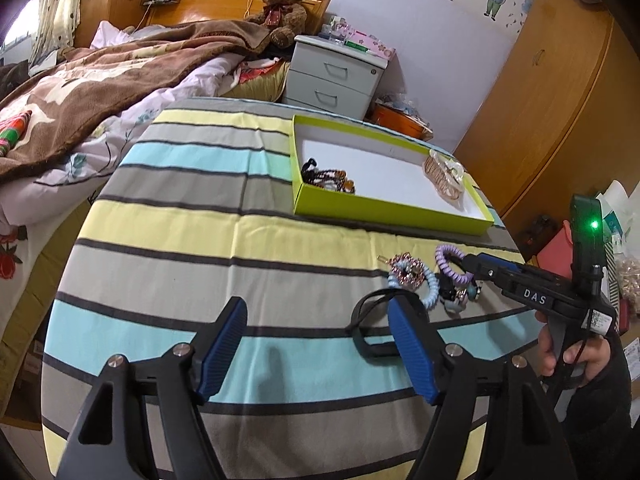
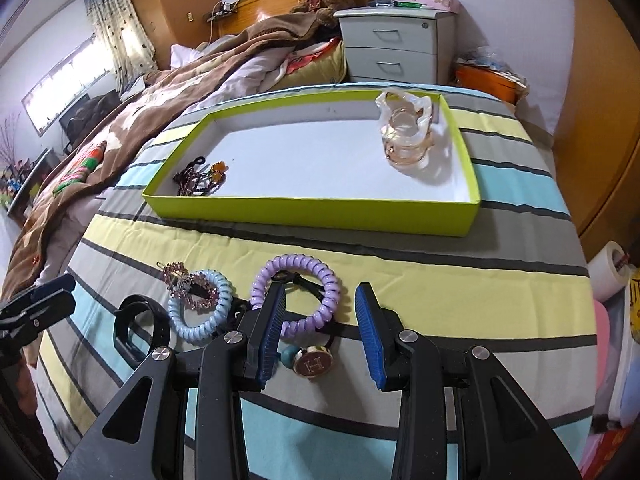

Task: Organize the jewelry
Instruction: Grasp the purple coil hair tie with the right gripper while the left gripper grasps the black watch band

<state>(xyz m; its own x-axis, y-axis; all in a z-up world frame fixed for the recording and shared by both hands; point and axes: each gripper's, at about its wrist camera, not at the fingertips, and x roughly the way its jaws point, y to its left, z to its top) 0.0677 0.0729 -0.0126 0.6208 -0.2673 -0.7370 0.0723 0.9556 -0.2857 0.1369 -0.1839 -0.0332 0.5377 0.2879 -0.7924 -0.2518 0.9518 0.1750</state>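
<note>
- The right gripper (image 2: 320,332) has its fingers spread wide and empty, low over the loose pile at the near right part of the striped bench (image 2: 500,288).
- The purple coil hair tie (image 2: 298,292) lies flat straight ahead of it: its near right arc sits in the gap between the two blue pads, while its left arc runs behind the left finger (image 2: 272,332), so that finger seems to stand inside the ring. Judged from this, a squeeze would pinch the right side of the coil.
- Just nearer than the tie lies a round charm (image 2: 313,363) marked "H", beside a teal bead (image 2: 289,357).
- Left of the purple tie lie a light blue coil tie (image 2: 200,312) with a pink rhinestone clip (image 2: 188,286) on top, then a black band (image 2: 138,326).
- The green tray (image 2: 312,210) sits toward the far edge, beyond the pile; it holds dark beaded pieces (image 2: 200,179) in its near left corner and a clear claw clip (image 2: 408,136) near its far right.
- The left gripper (image 1: 316,344) is open and empty, farther from the purple tie; the black band is by its right finger.
- The right gripper's body reads "DAS" in the left wrist view.
</note>
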